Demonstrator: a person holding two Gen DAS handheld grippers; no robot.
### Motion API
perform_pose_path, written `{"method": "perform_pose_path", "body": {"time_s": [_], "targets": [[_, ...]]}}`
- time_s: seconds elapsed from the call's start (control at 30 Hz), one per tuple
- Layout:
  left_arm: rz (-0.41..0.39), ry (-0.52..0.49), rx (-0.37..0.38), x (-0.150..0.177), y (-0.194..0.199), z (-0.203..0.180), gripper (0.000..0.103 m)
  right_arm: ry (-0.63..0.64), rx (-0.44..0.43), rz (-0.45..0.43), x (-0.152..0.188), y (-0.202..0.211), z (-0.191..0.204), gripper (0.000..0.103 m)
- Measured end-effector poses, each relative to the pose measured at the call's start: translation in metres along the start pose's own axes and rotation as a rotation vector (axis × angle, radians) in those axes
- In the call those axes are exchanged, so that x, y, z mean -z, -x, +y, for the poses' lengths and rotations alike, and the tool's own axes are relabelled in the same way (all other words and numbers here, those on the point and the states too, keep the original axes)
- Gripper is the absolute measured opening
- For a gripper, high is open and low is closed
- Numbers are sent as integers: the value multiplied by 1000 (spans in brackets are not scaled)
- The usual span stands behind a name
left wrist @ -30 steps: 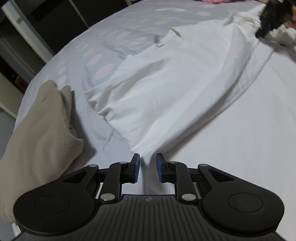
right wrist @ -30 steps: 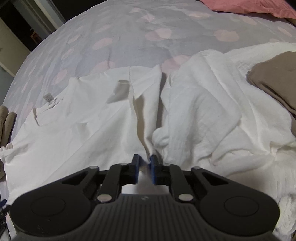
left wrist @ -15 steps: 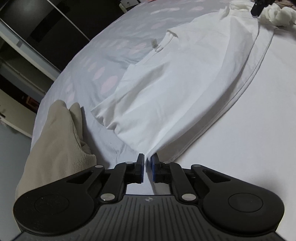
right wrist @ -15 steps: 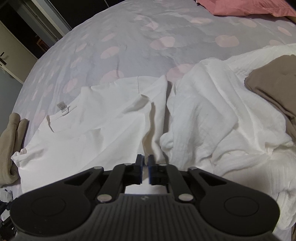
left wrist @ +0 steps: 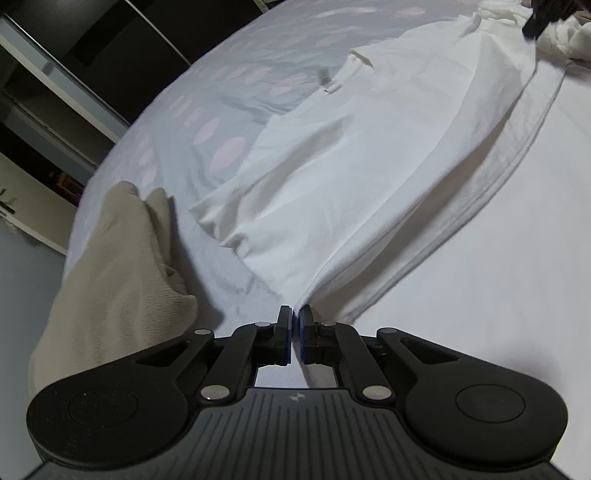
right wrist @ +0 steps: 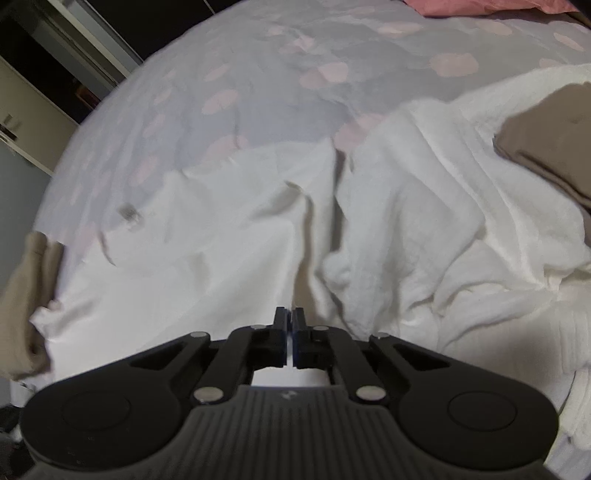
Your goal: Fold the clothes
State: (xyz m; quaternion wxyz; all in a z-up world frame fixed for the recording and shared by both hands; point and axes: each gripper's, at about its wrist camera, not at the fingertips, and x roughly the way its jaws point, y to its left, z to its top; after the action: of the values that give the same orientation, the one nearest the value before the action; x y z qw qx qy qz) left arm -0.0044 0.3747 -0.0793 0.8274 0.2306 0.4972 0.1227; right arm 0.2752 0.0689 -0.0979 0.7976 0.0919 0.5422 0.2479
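Note:
A white T-shirt point(left wrist: 369, 166) lies spread on the bed, its collar and label toward the far side. My left gripper point(left wrist: 294, 314) is shut on a corner of its near hem, and the cloth fans out taut from the pads. At the top right of that view, the dark tip of my right gripper point(left wrist: 535, 26) sits at the shirt's other end. In the right wrist view, my right gripper point(right wrist: 290, 314) has its jaws closing on a raised ridge of the white T-shirt point(right wrist: 184, 251), with the pads pressing the fabric.
The bed sheet point(right wrist: 295, 74) is grey with pink dots. A beige garment point(left wrist: 118, 266) lies left of the shirt. A crumpled white textured cloth point(right wrist: 424, 206), a folded brown garment point(right wrist: 546, 147) and a pink pillow point(right wrist: 480, 5) are on the right. Dark cabinets point(left wrist: 92, 55) stand beyond the bed.
Both pairs of jaws have closed from a narrow gap onto the shirt's fabric. The shirt now runs tauter between the grippers, with a ridge pulled up at the right one.

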Motion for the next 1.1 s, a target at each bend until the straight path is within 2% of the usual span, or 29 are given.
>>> {"method": "perform_pose_path", "body": {"time_s": [0.1, 0.2, 0.37, 0.43, 0.5, 0.53, 0.6, 0.63, 0.7, 0.83, 0.9, 0.93, 1.0, 1.1], "targets": [[15, 21, -24, 6, 3, 5, 1, -24, -82, -36, -8, 26, 1, 2], [23, -13, -23, 18, 1, 2, 1, 9, -39, -3, -8, 34, -5, 2], [64, -95, -21, 22, -10, -16, 1, 21, 43, 90, 19, -3, -26, 2], [80, -93, -4, 22, -13, -16, 2, 40, 53, 84, 28, -12, -29, 2], [131, -81, 32, 24, -17, -10, 4, 52, 56, 81, 28, -13, -28, 3], [149, -67, 48, 26, -17, -6, 4, 70, 69, 78, 26, -11, -26, 7], [166, -36, 78, 31, -15, 6, 7, 105, 91, 64, 23, -4, -21, 8], [159, -6, 94, 32, -12, 13, 8, 123, 99, 52, 21, 0, -19, 13], [127, 78, 126, 31, -4, 32, 12, 131, 91, 33, 18, 8, -17, 17], [43, 284, 172, 18, 5, 69, 20, 139, 78, 18, 15, 15, -11, 20], [6, 398, 190, 6, 1, 86, 37, 153, 74, 14, 14, 15, -7, 21], [-2, 440, 191, -1, -1, 93, 40, 161, 76, 10, 13, 15, -4, 21], [-5, 492, 187, -16, -9, 105, 42, 174, 76, 1, 10, 14, 2, 21], [25, 512, 171, -42, -29, 124, 47, 181, 63, -6, 7, 14, 10, 22]]}}
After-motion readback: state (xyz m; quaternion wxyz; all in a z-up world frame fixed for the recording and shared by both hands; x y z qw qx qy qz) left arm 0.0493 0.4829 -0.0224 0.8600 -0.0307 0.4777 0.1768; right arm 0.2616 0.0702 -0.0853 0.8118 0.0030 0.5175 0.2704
